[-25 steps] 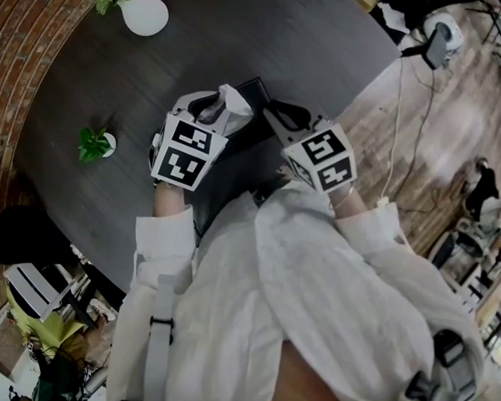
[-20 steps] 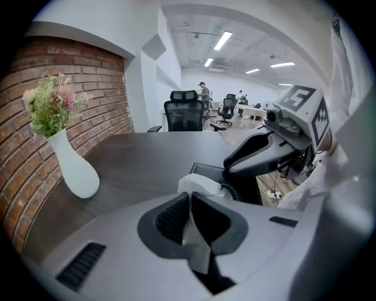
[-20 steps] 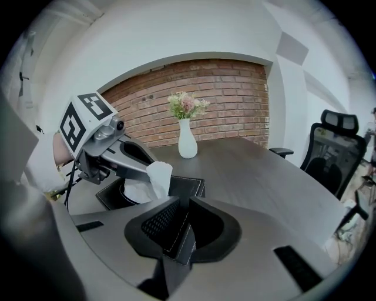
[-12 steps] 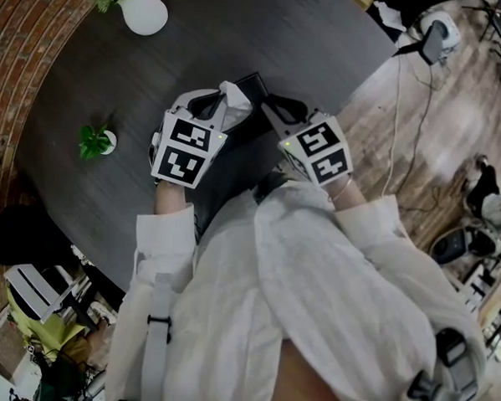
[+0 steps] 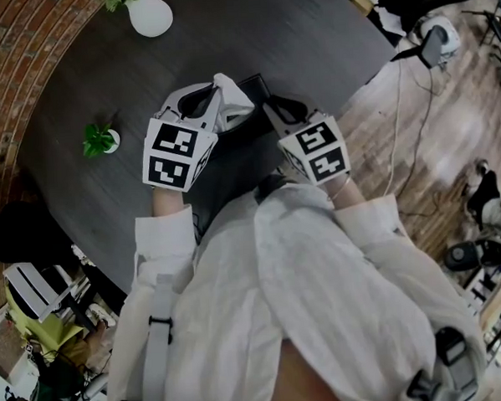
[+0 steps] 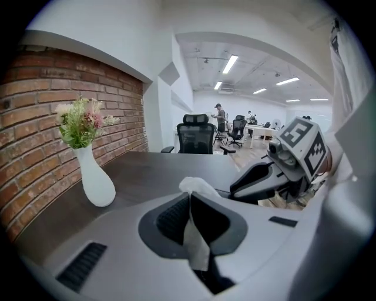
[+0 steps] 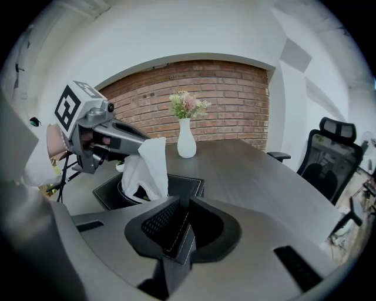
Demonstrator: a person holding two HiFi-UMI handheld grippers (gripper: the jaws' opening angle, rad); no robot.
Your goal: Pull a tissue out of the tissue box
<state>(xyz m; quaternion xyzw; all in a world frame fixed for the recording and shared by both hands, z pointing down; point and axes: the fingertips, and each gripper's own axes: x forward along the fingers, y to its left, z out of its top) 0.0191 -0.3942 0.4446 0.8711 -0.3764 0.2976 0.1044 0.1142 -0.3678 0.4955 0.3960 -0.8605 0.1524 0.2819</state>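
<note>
The black tissue box [image 5: 254,87] sits on the dark round table [image 5: 309,41] in front of me. A white tissue [image 5: 231,105] stands up out of its opening [image 7: 150,165]. My left gripper [image 5: 215,98] is shut on the top of that tissue [image 6: 198,187]; a strip of it hangs down between the jaws. In the right gripper view the tissue stretches from the left gripper [image 7: 103,139] down into the box [image 7: 183,184]. My right gripper [image 7: 187,203] is shut on the box's near stitched edge. In the head view the right gripper [image 5: 273,111] is at the box's right side.
A white vase with flowers [image 5: 149,13] stands at the table's far side [image 7: 186,143]. A small potted plant [image 5: 97,142] sits left of my left hand. A brick wall [image 6: 35,117] borders the table. An office chair [image 7: 331,154] stands to the right.
The left gripper's marker cube has shifted left and grown larger in the head view, and the tissue stands taller out of the box. The right gripper has stayed on the box.
</note>
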